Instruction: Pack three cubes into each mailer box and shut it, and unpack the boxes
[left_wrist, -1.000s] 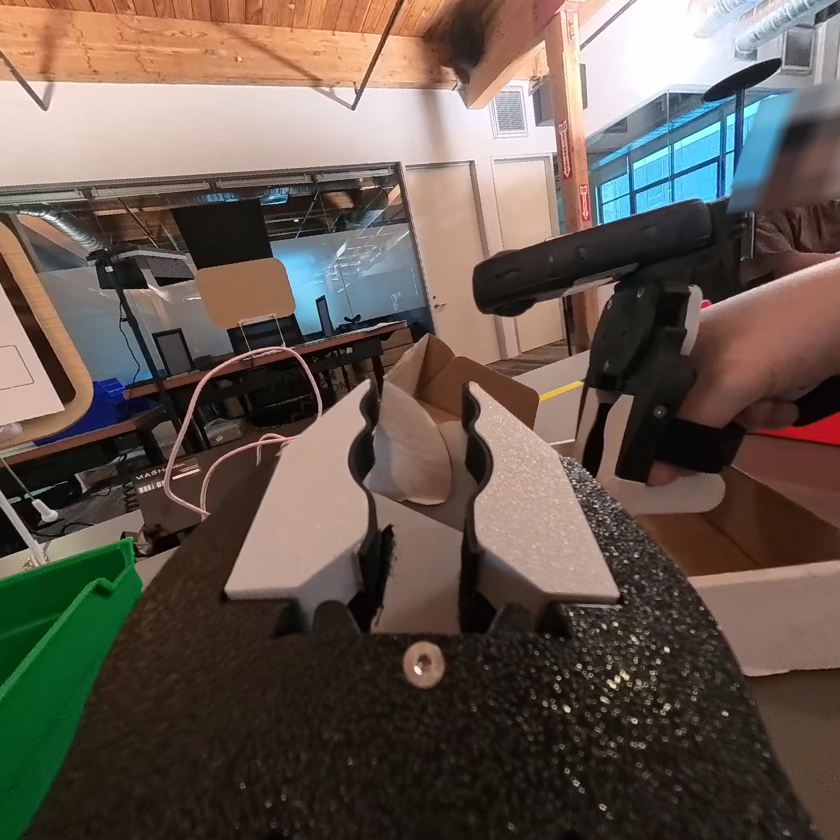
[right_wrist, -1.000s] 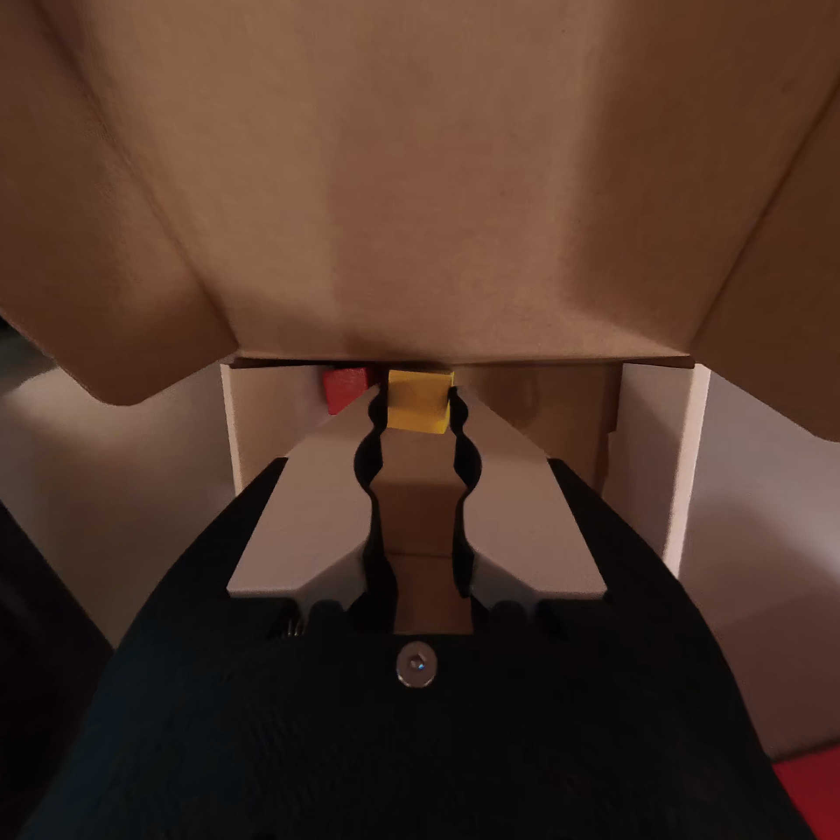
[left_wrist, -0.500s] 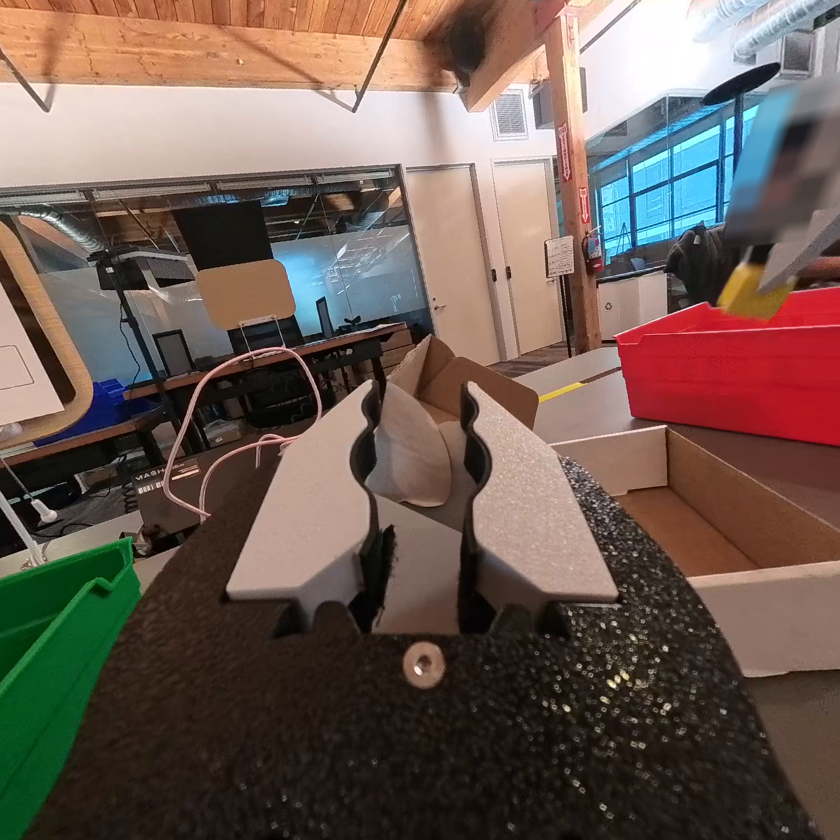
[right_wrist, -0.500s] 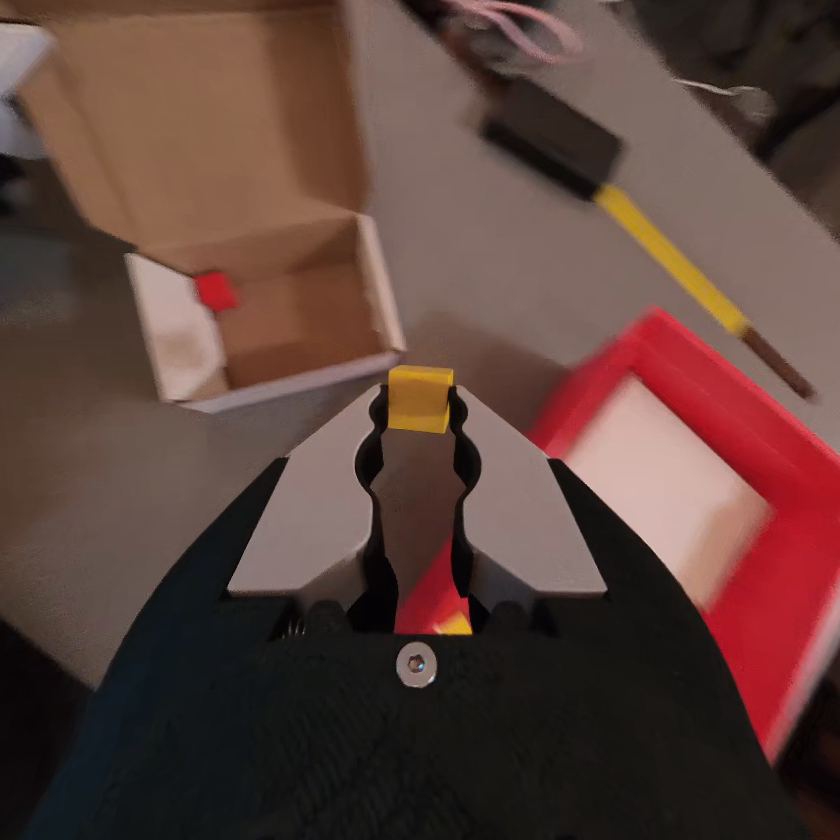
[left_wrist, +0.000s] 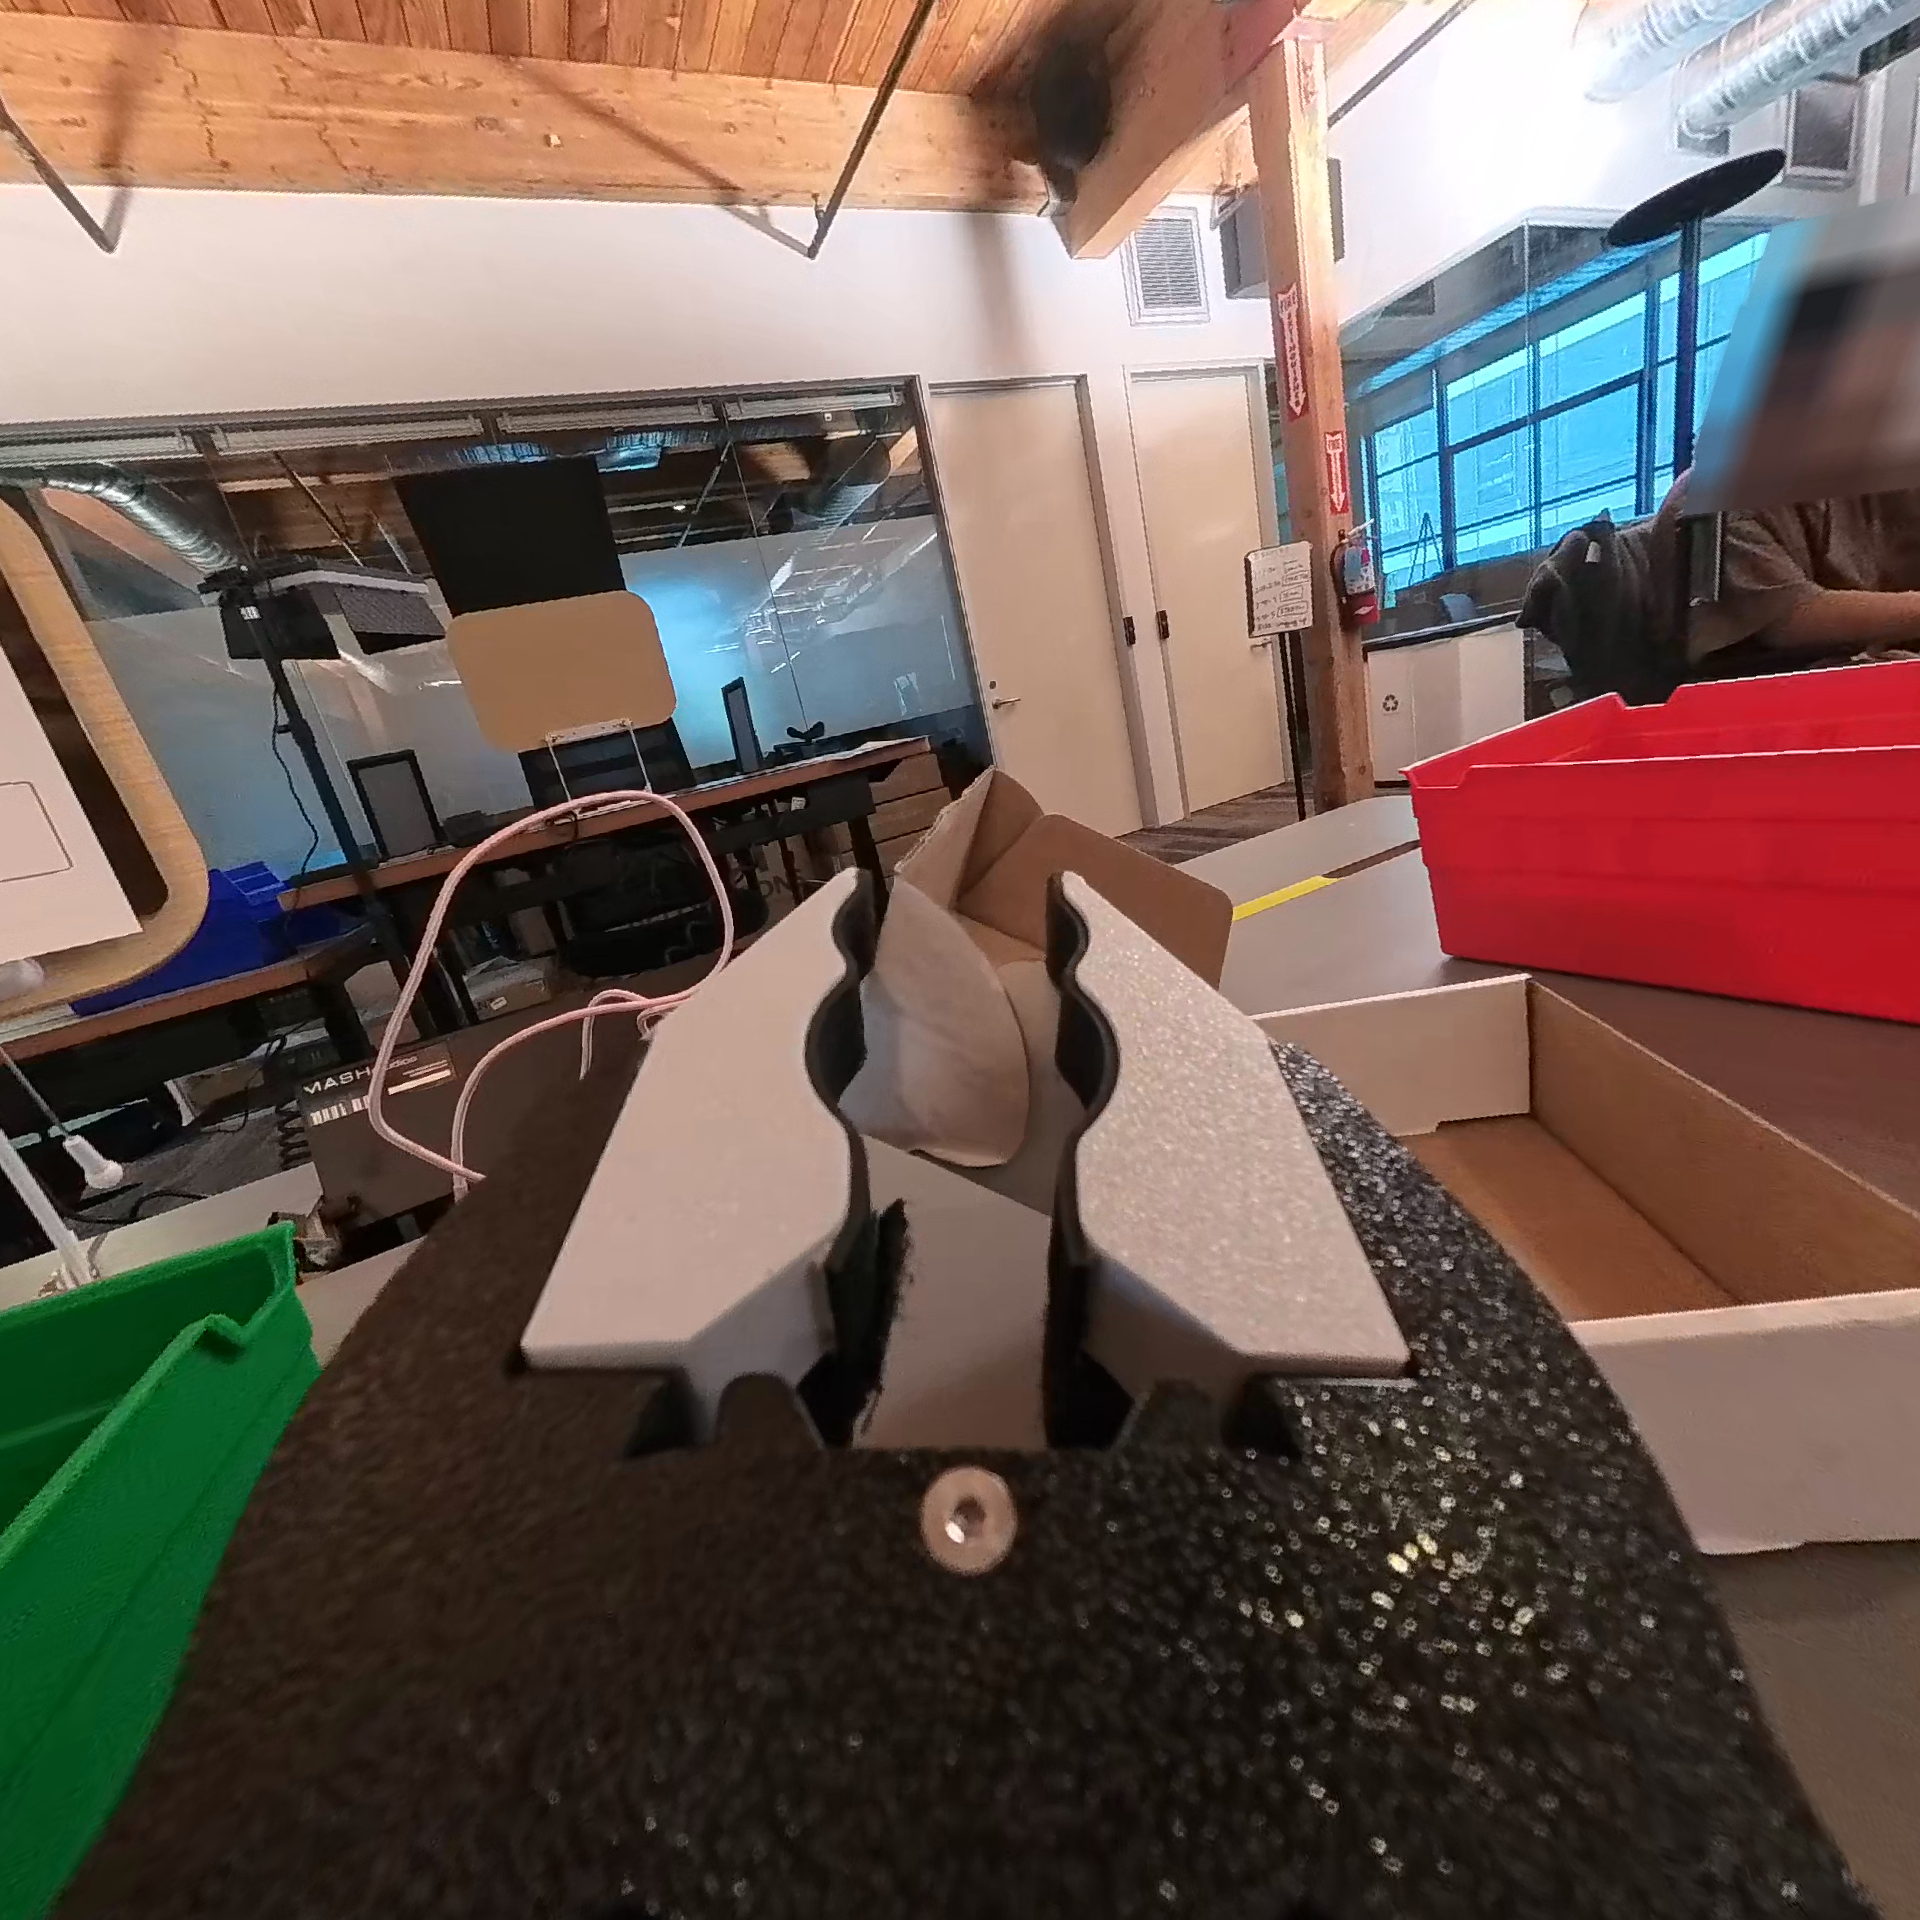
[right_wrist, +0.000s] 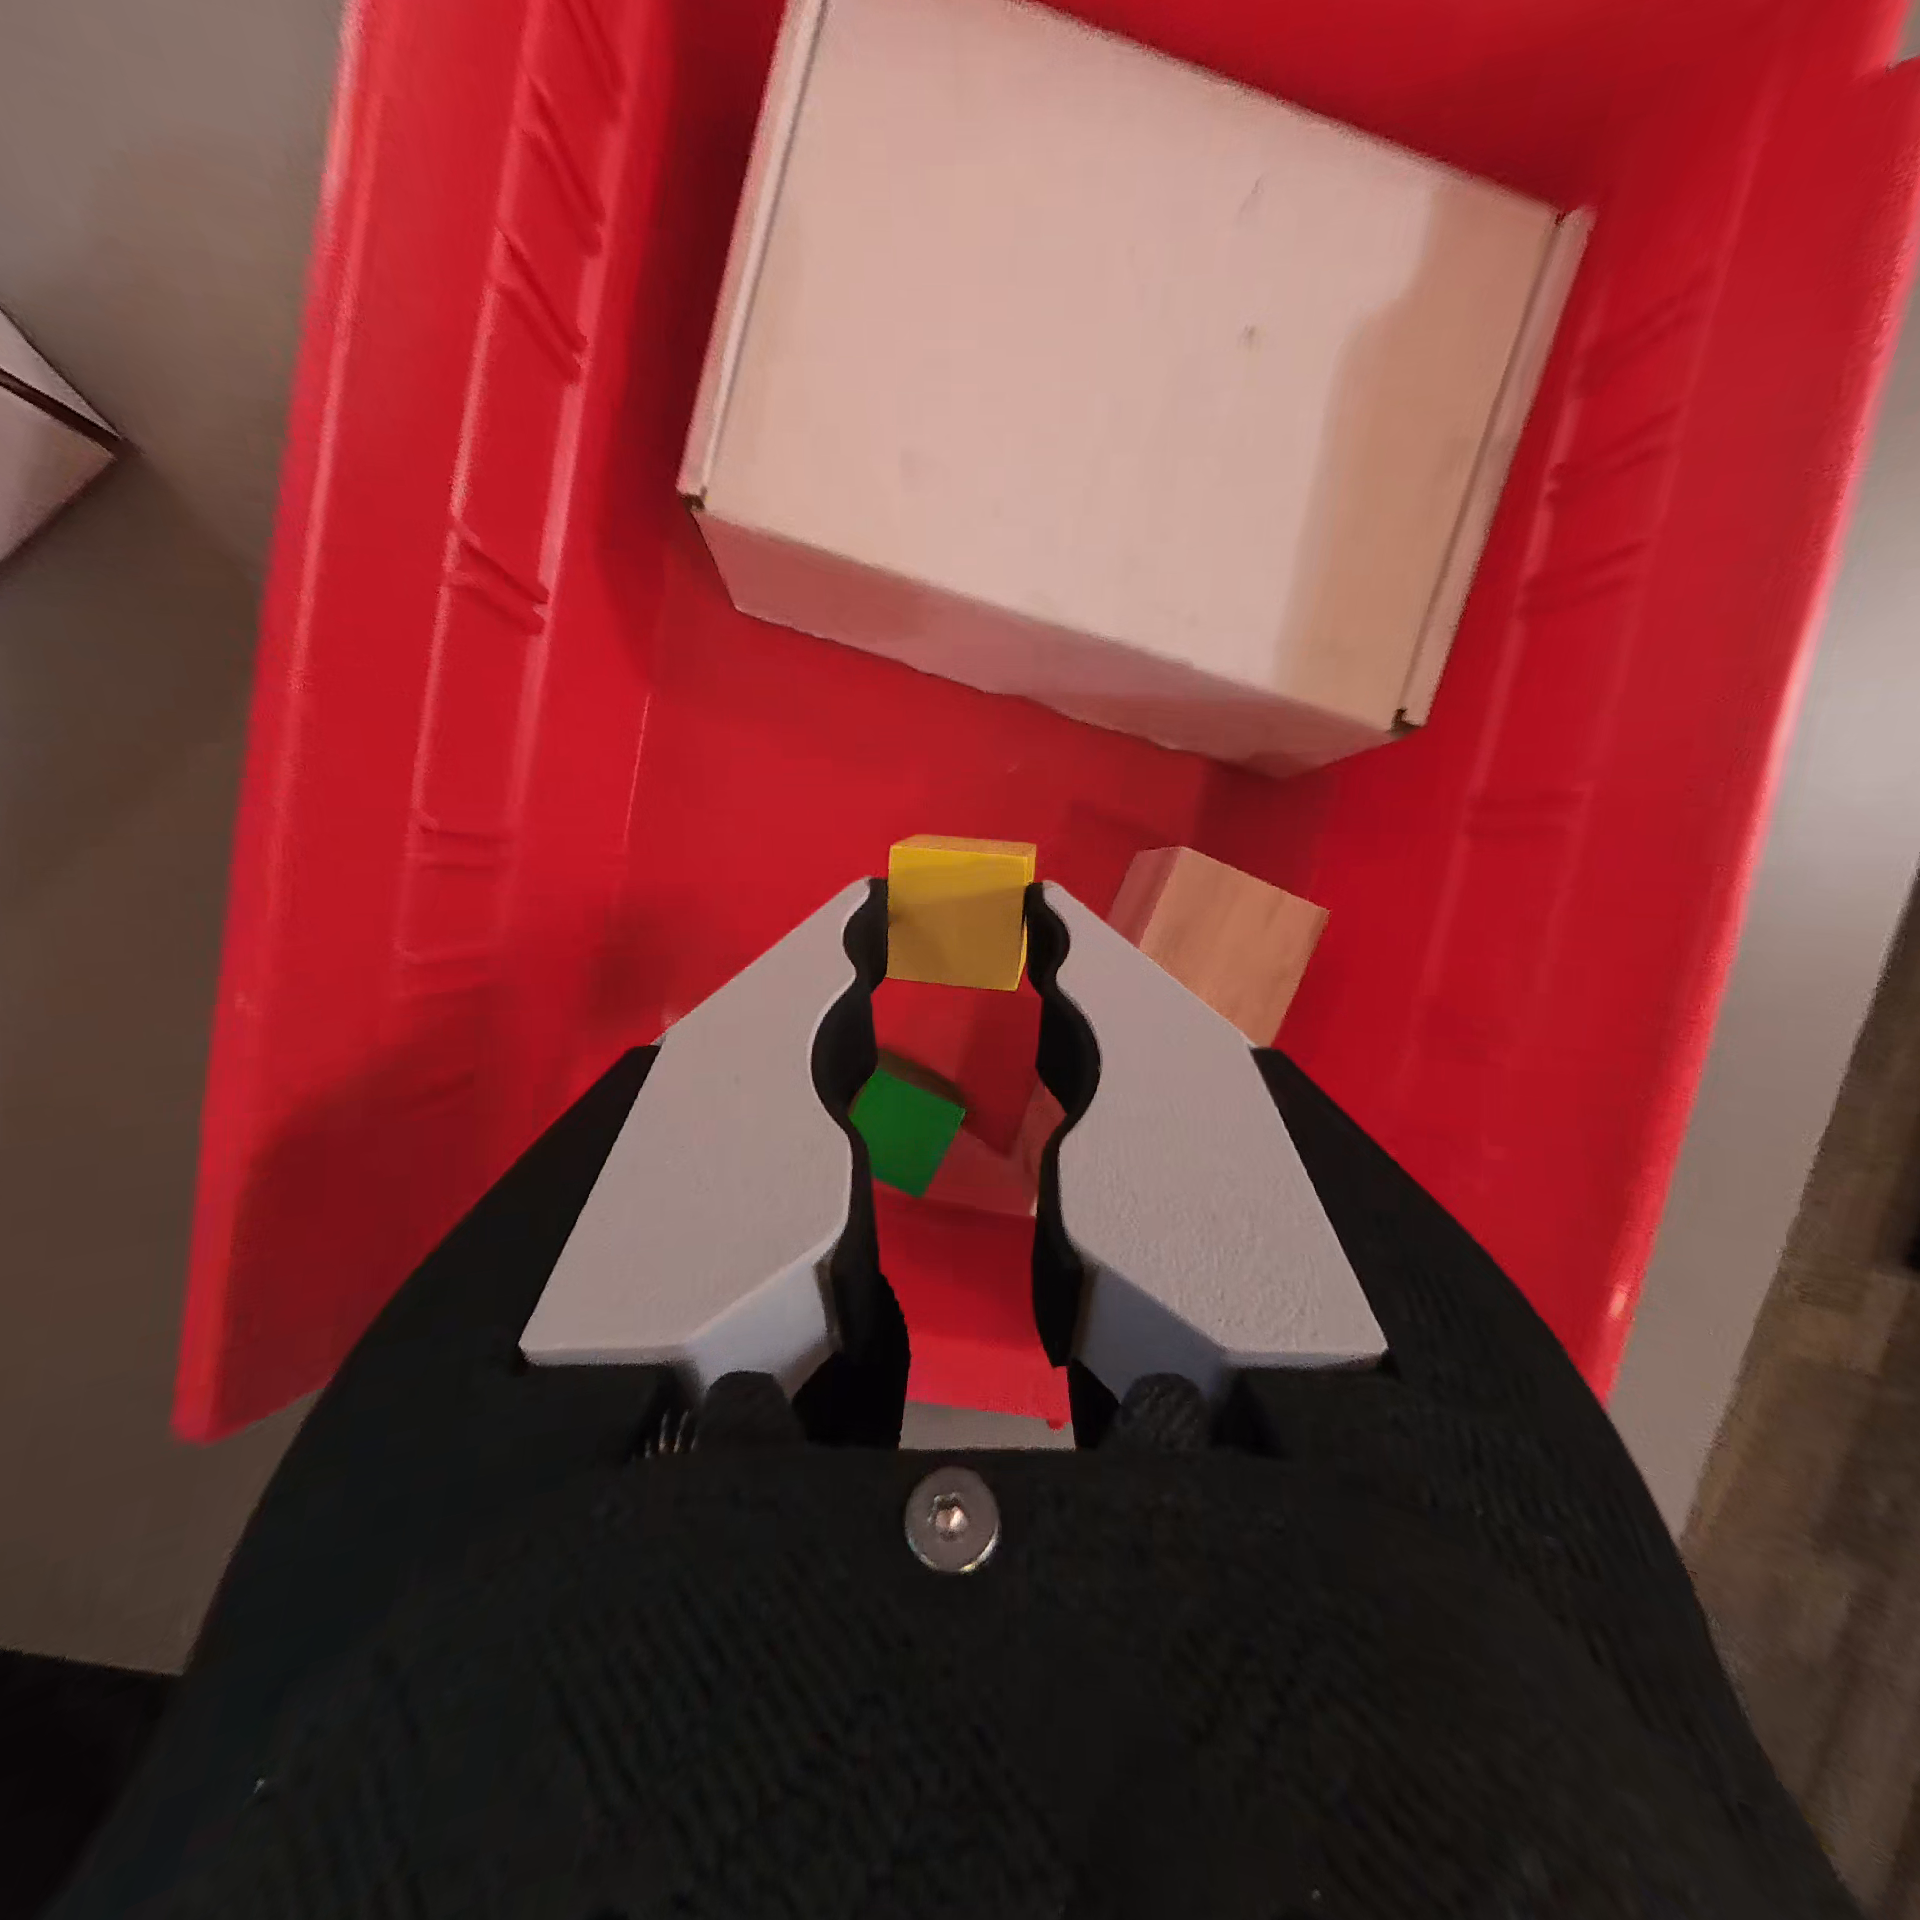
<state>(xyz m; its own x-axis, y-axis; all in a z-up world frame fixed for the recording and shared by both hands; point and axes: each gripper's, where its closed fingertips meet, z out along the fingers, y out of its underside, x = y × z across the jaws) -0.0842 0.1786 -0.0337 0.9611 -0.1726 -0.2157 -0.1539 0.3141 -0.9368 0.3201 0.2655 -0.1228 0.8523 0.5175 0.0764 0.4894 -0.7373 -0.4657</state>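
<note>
Unpacking step, left to right. Left gripper (left_wrist: 956, 997): jaws apart, a flap of the open white cardboard mailer box (left_wrist: 1558, 1226) between them, unpressed. Right gripper (right_wrist: 958, 914): pads clamped on the small yellow wooden cube (right_wrist: 958, 914), above the red plastic bin (right_wrist: 416, 831). Likely next: release it beside the green cube (right_wrist: 902, 1132).

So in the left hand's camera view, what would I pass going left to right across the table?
Green bin → pink cable → the jaws → open cardboard box, with the red bin behind it.
</note>
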